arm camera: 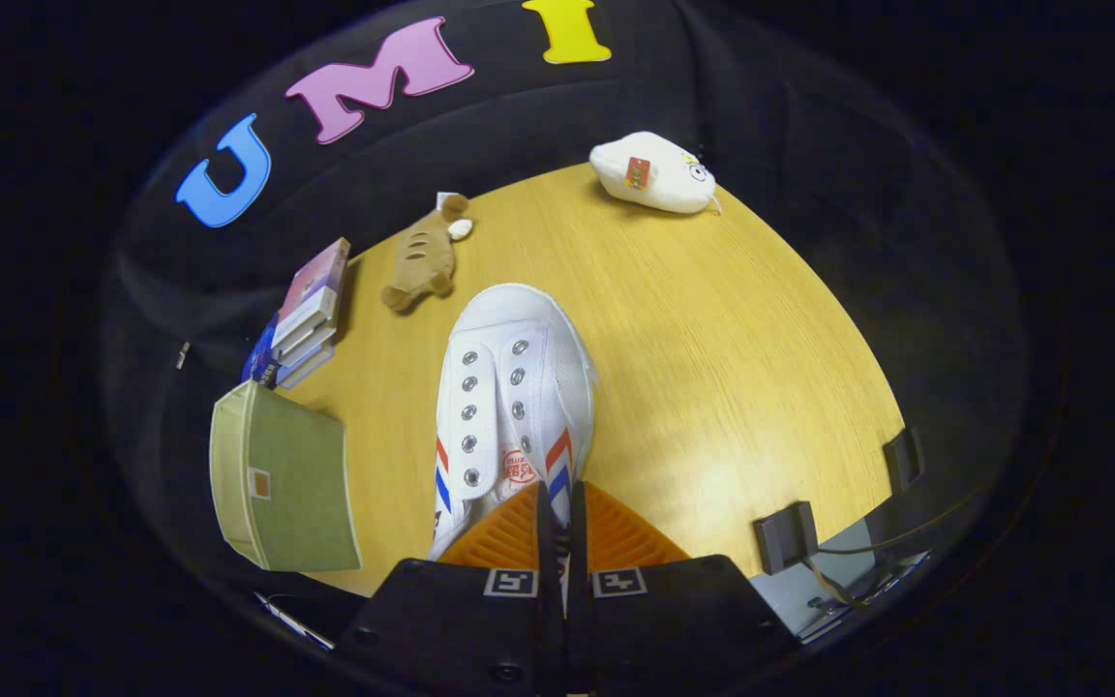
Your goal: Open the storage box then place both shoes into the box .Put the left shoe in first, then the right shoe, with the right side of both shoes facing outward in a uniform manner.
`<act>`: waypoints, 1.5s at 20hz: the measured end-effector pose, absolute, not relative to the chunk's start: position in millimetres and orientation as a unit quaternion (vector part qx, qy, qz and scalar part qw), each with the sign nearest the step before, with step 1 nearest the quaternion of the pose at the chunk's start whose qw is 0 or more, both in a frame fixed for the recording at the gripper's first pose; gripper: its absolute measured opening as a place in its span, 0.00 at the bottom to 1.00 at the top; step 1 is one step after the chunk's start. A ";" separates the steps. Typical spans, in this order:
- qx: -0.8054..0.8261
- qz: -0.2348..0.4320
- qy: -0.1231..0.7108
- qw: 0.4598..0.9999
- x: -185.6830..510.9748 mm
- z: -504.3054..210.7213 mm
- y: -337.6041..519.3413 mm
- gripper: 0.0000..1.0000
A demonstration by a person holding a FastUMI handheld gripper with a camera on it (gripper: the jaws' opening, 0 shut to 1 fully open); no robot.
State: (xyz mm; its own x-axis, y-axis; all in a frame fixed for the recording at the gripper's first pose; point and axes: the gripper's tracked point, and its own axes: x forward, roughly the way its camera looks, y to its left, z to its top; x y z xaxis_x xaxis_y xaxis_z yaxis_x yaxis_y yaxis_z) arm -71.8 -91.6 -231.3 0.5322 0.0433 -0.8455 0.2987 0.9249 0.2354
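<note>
The tool [557, 528], its ribbed fingers nearly closed, pinches the heel of a white canvas shoe [514, 387] above the wooden worktop [712, 339].

One white shoe [514, 387] on the surface [712, 368]. One green storage box [286, 479] just left of the shoe. One stack of books [306, 319] behind that box. Two plush toys beyond the shoe: one brown [422, 257], one white [649, 174]. Two dark clamps [785, 537] right of the shoe.
</note>
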 end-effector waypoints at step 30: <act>0.178 0.097 0.498 0.843 -27.5 -183.1 265.8 0.06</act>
